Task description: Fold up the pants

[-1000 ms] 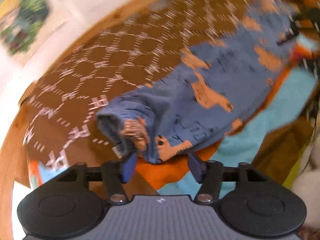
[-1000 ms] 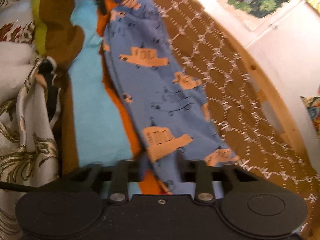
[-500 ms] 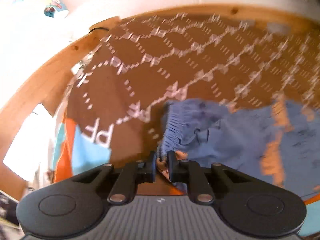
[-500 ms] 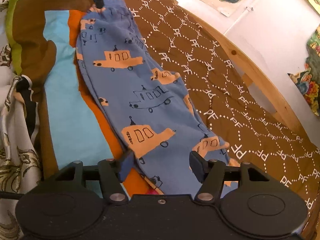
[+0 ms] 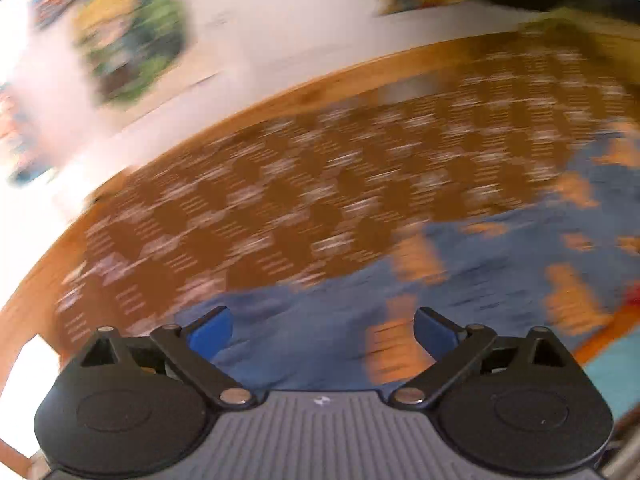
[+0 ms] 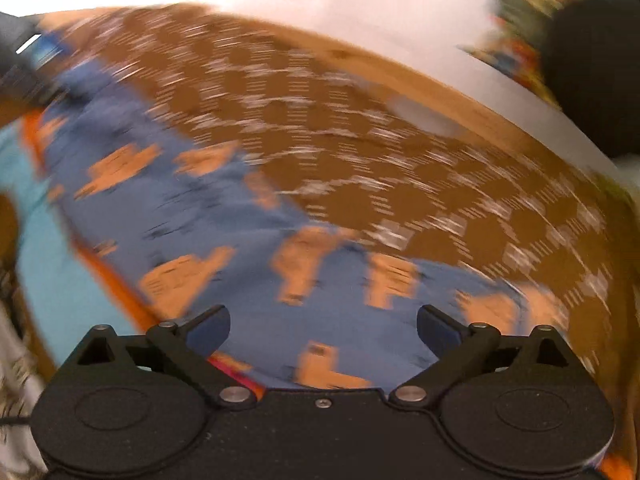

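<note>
Both the left gripper (image 5: 322, 330) and the right gripper (image 6: 323, 330) have jaws opening wide with nothing pinched, hovering over the blue pants (image 6: 248, 216) spread flat on the brown patterned bedcover (image 5: 280, 200), all motion-blurred.

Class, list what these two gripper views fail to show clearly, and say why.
- Left wrist view: prints on the pants smeared by motion blur; their near end hidden behind the gripper body.
- Right wrist view: the blanket lettering blurred.
- Both views: wall pictures blurred, cut by edges.
</note>
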{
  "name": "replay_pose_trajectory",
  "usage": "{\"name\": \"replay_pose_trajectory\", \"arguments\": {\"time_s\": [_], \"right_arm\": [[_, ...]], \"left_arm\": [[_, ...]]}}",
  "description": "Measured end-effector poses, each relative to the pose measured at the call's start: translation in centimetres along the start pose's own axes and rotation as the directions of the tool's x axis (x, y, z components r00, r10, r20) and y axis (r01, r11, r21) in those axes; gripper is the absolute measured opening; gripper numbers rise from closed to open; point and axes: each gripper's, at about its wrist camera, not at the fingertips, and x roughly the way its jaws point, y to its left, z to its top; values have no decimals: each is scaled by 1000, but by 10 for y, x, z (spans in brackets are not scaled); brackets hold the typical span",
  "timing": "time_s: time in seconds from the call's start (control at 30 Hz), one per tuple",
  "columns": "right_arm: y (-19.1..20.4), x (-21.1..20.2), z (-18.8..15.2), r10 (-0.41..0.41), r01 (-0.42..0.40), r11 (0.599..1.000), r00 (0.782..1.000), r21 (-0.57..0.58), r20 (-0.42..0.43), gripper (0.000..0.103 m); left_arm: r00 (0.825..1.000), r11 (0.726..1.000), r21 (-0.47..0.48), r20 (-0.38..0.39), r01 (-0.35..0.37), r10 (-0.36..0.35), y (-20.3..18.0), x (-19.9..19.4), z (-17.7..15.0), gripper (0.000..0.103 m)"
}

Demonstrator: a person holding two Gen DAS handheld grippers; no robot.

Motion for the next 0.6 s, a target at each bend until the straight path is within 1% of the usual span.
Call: {"name": "replay_pose_trajectory", "arguments": {"time_s": [0.03, 0.1, 0.17, 0.23, 0.27, 0.3, 0.37, 0.4, 0.43, 0.47, 0.5, 0.53, 0.57, 0.6], "right_arm": [[-13, -1, 0, -15, 15, 998, 1000, 62, -4, 101], [-38, -2, -2, -33, 34, 983, 999, 178, -11, 102], [-63, -5, -7, -26, 26, 953, 1000, 303, -4, 102], [-83, -6, -14, -13, 5, 916, 1000, 402, 17, 101], [-92, -7, -18, -9, -4, 897, 1000, 443, 28, 98], [-98, -6, -22, -8, -9, 883, 999, 470, 34, 91], [-107, -4, -26, -29, 6, 865, 999, 502, 38, 84], [-112, -2, -29, -50, 25, 863, 998, 504, 35, 83], [-115, -1, -30, -75, 50, 866, 997, 498, 29, 82], [-116, 2, -30, -97, 72, 870, 995, 488, 26, 79], [-120, 4, -30, -117, 92, 873, 993, 479, 23, 74], [-124, 7, -31, -124, 98, 872, 992, 479, 23, 71], [-129, 10, -31, -119, 90, 867, 992, 489, 28, 68], [-134, 13, -33, -111, 79, 862, 993, 501, 34, 66]], "left_arm": [[999, 998, 25, 7, 53, -53, -16, 3, 5, 101], [989, 987, 69, 8, 147, -148, -48, 10, 17, 101], [970, 964, 119, 17, 237, -241, -79, 12, 24, 101], [954, 940, 181, 25, 289, -299, -111, 16, 28, 101], [946, 929, 200, 28, 310, -322, -124, 18, 31, 100], [936, 917, 214, 29, 336, -350, -136, 19, 33, 98], [917, 891, 242, 17, 384, -400, -154, 21, 36, 91], [908, 880, 252, 8, 403, -419, -164, 22, 36, 89], [900, 870, 256, -2, 422, -436, -171, 25, 37, 84], [891, 859, 259, -14, 442, -455, -178, 28, 38, 78], [883, 850, 261, -25, 457, -468, -184, 28, 38, 76], [878, 842, 266, -38, 470, -478, -190, 33, 39, 71], [873, 834, 275, -52, 479, -484, -196, 35, 38, 65], [872, 828, 285, -65, 483, -486, -201, 37, 38, 63]]}}
